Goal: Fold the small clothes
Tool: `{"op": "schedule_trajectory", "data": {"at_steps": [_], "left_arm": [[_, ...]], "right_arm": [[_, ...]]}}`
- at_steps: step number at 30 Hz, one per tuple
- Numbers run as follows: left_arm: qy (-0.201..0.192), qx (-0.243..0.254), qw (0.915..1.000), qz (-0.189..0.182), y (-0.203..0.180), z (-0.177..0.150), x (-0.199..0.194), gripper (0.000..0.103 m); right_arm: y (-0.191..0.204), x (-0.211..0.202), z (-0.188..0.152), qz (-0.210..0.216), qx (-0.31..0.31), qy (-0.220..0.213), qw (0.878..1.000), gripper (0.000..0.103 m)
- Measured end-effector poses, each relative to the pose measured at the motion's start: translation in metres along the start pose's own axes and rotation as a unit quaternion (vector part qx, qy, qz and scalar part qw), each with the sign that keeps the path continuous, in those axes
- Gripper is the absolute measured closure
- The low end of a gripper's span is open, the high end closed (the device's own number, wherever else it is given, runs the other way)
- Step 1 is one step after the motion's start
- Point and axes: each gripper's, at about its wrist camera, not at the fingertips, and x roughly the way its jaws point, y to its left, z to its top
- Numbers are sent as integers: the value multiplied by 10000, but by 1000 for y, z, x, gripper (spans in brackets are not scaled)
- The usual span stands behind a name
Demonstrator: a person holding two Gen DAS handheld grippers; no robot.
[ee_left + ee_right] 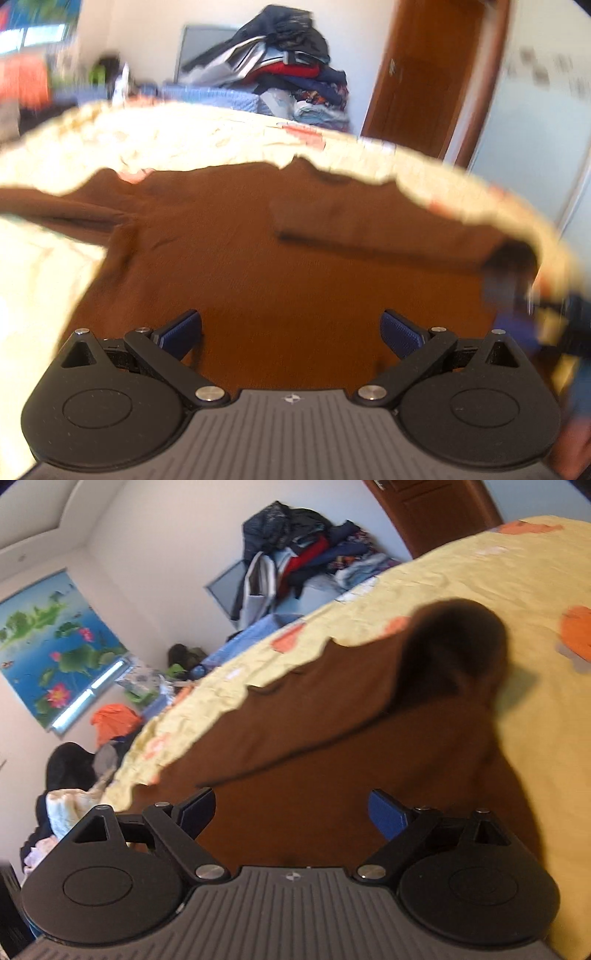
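Jaws of both the left gripper (290, 330) and right gripper (291, 810) are gaping empty over the brown sweater (258, 251), lying crosswise on the bed (517, 572), one sleeve (369, 229) folded inward.

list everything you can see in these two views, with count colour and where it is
sweater: one, brown, spread flat on the bed, one sleeve folded across its body
bedspread: one, pale yellow with orange patches, under the sweater
clothes pile: one heap, mostly dark blue, red and grey, beyond the far edge of the bed
door: one, brown wood, far right in the left wrist view
lotus picture: one, blue and green with pink flowers, on the wall at left
orange cloth: one, beside the bed below the picture
left tongs: open, blue pads, above the sweater
right tongs: open, blue pads, above the sweater
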Motion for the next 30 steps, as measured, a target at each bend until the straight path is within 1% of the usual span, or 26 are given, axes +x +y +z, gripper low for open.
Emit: {"op": "schedule_trajectory", "data": {"at_steps": [1,2,3,4,6,7,8,9,10,11,12,13,14,16,17,19,21,23,24,27,28,30], "left_arm": [[22,-382,9991,-183,6,12,6,0],[41,-849,9956,-402,15,25,14,0],[81,-1273,9900,-598,22,36,24,0],[157,-1608,9843,-707,28,46,36,0],[425,-2014,9757,-745,33,60,63,0],[611,-2104,9736,-647,32,65,77,1],[658,-2078,9746,-506,27,68,85,8],[513,-1872,9802,-389,19,71,88,30],[522,-1619,9849,-327,10,75,93,49],[694,-1381,9877,-254,1,79,102,84],[911,-1183,9887,-101,-6,81,113,98],[837,-1016,9913,-17,-11,81,116,98],[723,-813,9940,143,-17,83,115,98],[616,-482,9961,403,-26,84,109,99],[473,-307,9973,481,-29,88,100,99],[103,-47,9987,501,-27,93,79,99],[-298,179,9977,579,-15,101,53,99],[-542,397,9933,938,1,105,38,99],[-546,452,9913,1106,12,106,33,99],[-323,460,9854,1609,42,105,32,99],[-218,394,9839,1728,52,102,35,99],[-27,254,9838,1777,66,94,39,99]], "right_arm": [[-3,-2,-7,110,-19,-110,9999,13],[-5,-5,-11,191,63,-161,9997,11],[-6,-5,-11,239,132,-187,9995,10],[-5,-2,-12,259,157,-209,9993,9],[-4,-2,-12,317,153,-250,9991,3],[-3,-1,-12,335,127,-244,9991,2],[-2,-1,-13,347,91,-233,9991,1],[-1,-1,-13,367,68,-225,9991,1],[-2,-1,-13,400,68,-225,9989,1],[-3,0,-13,435,82,-227,9988,0],[-4,0,-13,474,101,-233,9986,0],[-5,0,-13,501,113,-238,9984,0],[-5,0,-13,509,112,-240,9984,0],[-3,0,-12,497,94,-229,9985,0],[-3,1,-12,497,91,-226,9985,0],[-5,0,-13,521,103,-231,9983,0],[-6,0,-13,546,118,-241,9981,0],[-5,-1,-13,555,120,-243,9981,0],[-6,0,-13,561,119,-240,9981,0],[-5,0,-13,565,113,-231,9981,0],[-5,0,-13,563,108,-228,9981,0],[-5,0,-13,558,102,-222,9981,0]]}}
